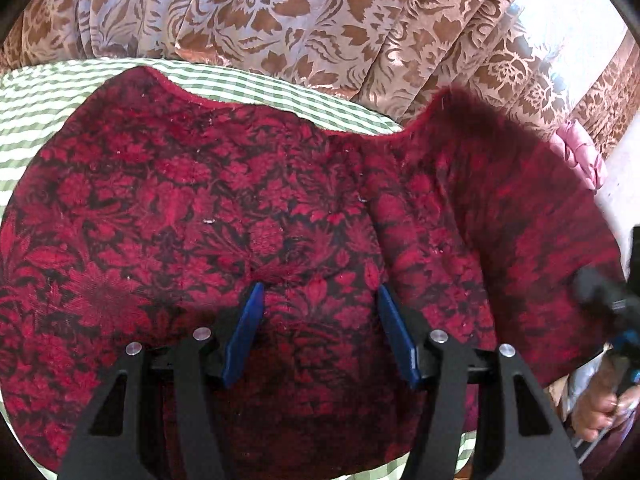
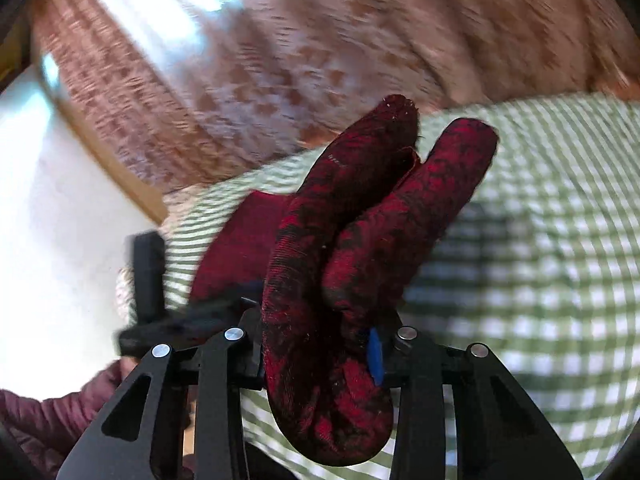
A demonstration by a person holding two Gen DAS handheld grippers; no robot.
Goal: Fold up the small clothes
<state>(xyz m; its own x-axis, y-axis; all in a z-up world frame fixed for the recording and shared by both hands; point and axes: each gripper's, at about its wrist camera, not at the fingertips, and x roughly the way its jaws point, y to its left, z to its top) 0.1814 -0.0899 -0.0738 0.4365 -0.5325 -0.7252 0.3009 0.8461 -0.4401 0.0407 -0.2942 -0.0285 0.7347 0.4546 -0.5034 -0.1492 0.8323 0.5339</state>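
Note:
A dark red cloth with a black floral pattern (image 1: 224, 200) lies spread over the green-checked table (image 1: 48, 92). My left gripper (image 1: 320, 288) points down onto it, its blue fingers (image 1: 244, 332) standing apart with a low hump of cloth between them; the pads do not squeeze it. The cloth's right side rises toward my right gripper (image 1: 608, 296), blurred at the frame's edge. In the right wrist view my right gripper (image 2: 320, 354) is shut on a bunched fold of the red cloth (image 2: 360, 208), which sticks up in two lobes. Only one blue pad (image 2: 375, 356) shows.
A brown floral curtain (image 1: 320, 20) hangs behind the table, with a bright window (image 1: 568, 28) to its right. A pink bundle (image 1: 580, 156) sits past the table's right end. A hand (image 1: 600, 412) and a maroon sleeve (image 2: 52, 420) are near. Bare checked tabletop (image 2: 540, 240) stretches right.

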